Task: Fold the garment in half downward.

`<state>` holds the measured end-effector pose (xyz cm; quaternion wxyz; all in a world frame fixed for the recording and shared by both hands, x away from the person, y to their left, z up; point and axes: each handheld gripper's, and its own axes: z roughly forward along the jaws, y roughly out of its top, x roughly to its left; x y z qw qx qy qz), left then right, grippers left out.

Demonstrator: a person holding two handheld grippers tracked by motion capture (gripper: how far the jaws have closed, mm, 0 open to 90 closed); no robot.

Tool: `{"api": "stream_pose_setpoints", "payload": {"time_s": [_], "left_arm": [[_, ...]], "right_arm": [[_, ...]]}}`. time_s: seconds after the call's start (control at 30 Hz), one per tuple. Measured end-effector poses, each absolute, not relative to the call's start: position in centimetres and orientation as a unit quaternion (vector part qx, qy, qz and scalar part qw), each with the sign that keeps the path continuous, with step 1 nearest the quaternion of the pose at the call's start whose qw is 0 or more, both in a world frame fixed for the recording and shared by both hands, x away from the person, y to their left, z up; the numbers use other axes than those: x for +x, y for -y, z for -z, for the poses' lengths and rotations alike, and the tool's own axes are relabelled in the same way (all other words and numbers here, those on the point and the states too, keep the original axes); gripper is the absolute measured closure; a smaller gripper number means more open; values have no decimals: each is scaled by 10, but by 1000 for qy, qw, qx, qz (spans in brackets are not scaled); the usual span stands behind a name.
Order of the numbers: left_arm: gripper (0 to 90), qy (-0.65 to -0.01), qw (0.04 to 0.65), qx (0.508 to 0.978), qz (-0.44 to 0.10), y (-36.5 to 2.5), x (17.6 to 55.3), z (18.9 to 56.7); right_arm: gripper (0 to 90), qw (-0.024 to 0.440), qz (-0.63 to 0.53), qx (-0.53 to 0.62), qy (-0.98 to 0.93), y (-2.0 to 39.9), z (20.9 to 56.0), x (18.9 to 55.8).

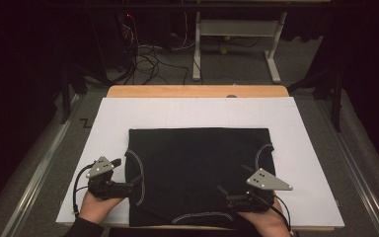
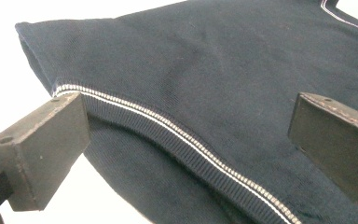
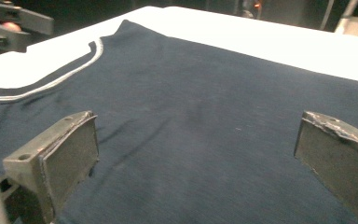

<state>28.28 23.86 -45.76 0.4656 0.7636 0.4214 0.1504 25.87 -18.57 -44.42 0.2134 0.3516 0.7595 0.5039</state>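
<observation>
Dark folded garment (image 1: 200, 173) lies on white sheet (image 1: 306, 148); left gripper (image 1: 133, 185) and right gripper (image 1: 224, 193) hover wide open, empty. Left gripper view reveals white-striped ribbed trim (image 2: 182, 140).

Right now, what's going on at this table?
A person is working a dark garment with white trim, laid flat on a white sheet over the table. The left tongs sit at the garment's left edge by the trimmed armhole, jaws wide open with nothing gripped. The right tongs are over the near right part of the garment, also wide open and empty. Looks like a folding job, with the cloth lying loose between grips.
</observation>
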Motion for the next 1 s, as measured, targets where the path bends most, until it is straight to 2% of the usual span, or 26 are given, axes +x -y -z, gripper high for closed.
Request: {"api": "stream_pose_setpoints", "payload": {"time_s": [0.63, 1.0], "left_arm": [[0, -432, 479, 748, -156, -245, 313, 436], [0, -429, 480, 748, -163, -249, 334, 426]], "right_arm": [[2, 187, -501, 295, -792, 105, 439, 269], [2, 170, -505, 275, -801, 76, 444, 269]]}}
